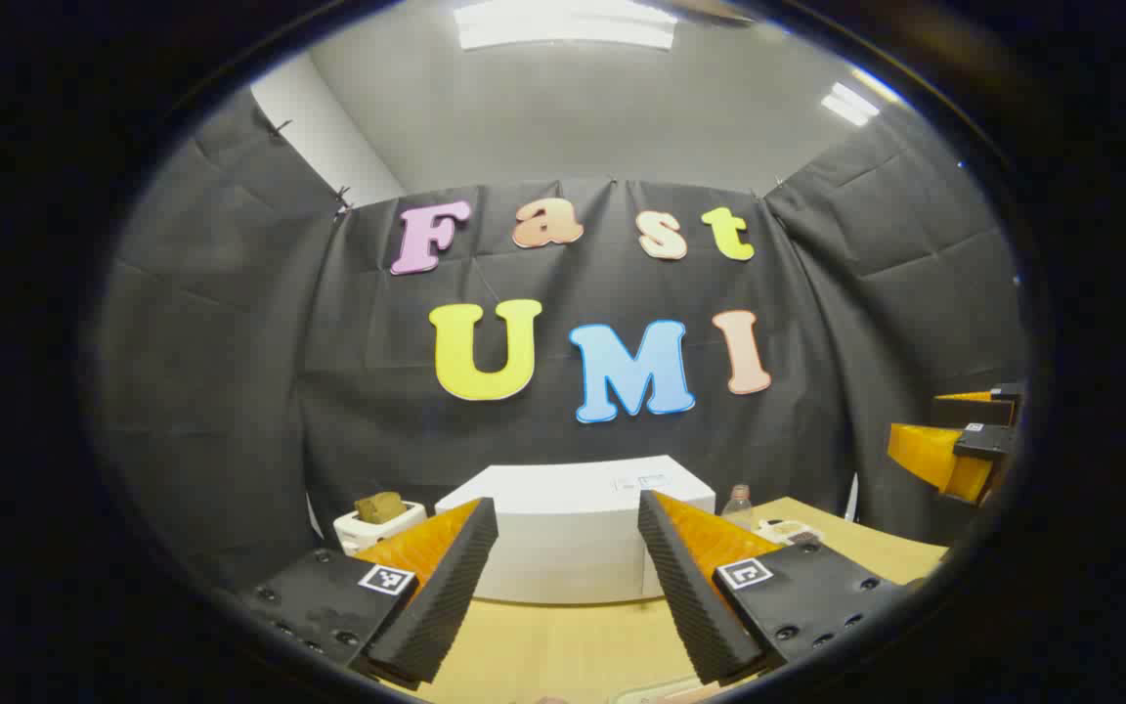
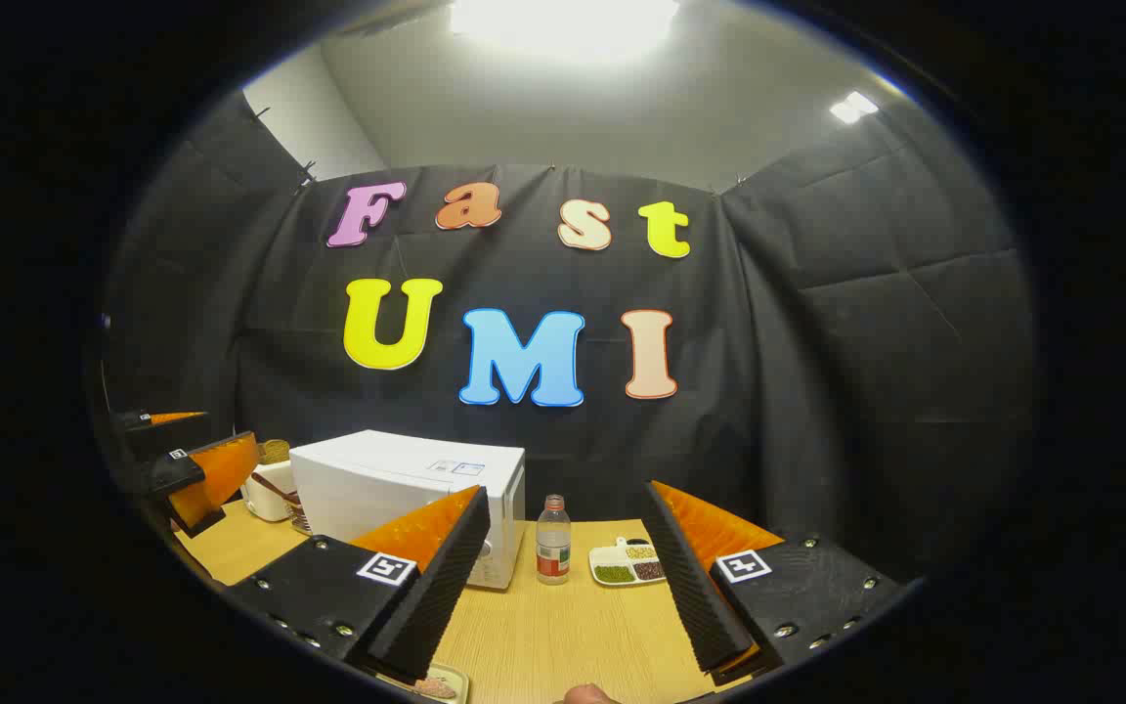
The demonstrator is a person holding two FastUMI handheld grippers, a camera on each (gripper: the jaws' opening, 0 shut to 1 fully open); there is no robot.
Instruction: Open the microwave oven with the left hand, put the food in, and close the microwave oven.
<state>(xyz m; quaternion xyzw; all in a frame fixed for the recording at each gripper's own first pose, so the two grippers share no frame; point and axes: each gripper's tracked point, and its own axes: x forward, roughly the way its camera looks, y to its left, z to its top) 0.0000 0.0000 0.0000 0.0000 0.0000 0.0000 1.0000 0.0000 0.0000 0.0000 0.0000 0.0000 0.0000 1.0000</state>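
Jaws gape empty on both grippers; white microwave oven [image 2: 407,489] lies widthwise, front facing them.

Your desk [image 2: 563,626] is light wood-grain. In the right gripper view the white microwave oven [image 2: 397,494] stands on it at about ten o'clock from the desk's middle, door shut. At its nine o'clock you see a white container [image 2: 265,489] holding something brown. A clear bottle [image 2: 552,541] stands just beside the oven at its three o'clock, with a small divided dish [image 2: 627,564] of beans near it, farther toward three.
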